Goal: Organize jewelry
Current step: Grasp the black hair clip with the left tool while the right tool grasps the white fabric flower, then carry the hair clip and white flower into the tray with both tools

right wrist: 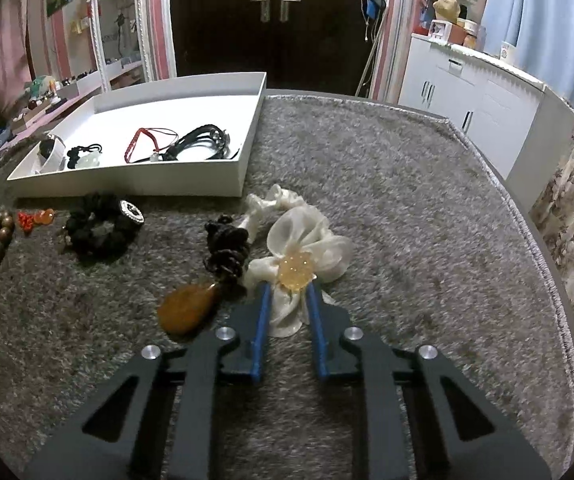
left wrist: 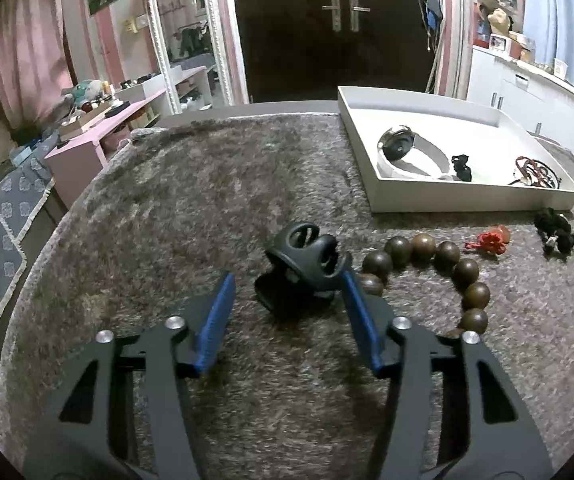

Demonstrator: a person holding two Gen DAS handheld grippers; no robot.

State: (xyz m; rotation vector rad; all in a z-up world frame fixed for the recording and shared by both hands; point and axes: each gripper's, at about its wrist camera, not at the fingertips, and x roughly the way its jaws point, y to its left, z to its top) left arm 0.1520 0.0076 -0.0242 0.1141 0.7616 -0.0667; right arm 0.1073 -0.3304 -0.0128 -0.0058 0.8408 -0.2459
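In the left wrist view, my left gripper (left wrist: 289,276) is open around a black claw hair clip (left wrist: 303,268) on the grey carpet; its right finger touches the clip. A brown bead bracelet (left wrist: 439,276) lies just right of it. In the right wrist view, my right gripper (right wrist: 289,286) has its jaws narrowly apart on either side of a cream fabric scrunchie (right wrist: 307,240) with a yellow bead cluster (right wrist: 295,270). The white tray (right wrist: 191,190) holds a watch (right wrist: 49,150), a black knot pendant and corded necklaces (right wrist: 191,144).
A black scrunchie (right wrist: 103,224), a small red-orange charm (right wrist: 35,218), and an amber teardrop pendant (right wrist: 189,308) on dark cord lie on the carpet (right wrist: 407,220) in front of the tray. White cabinets (right wrist: 471,92) stand at the right, a pink shelf (left wrist: 99,128) at the left.
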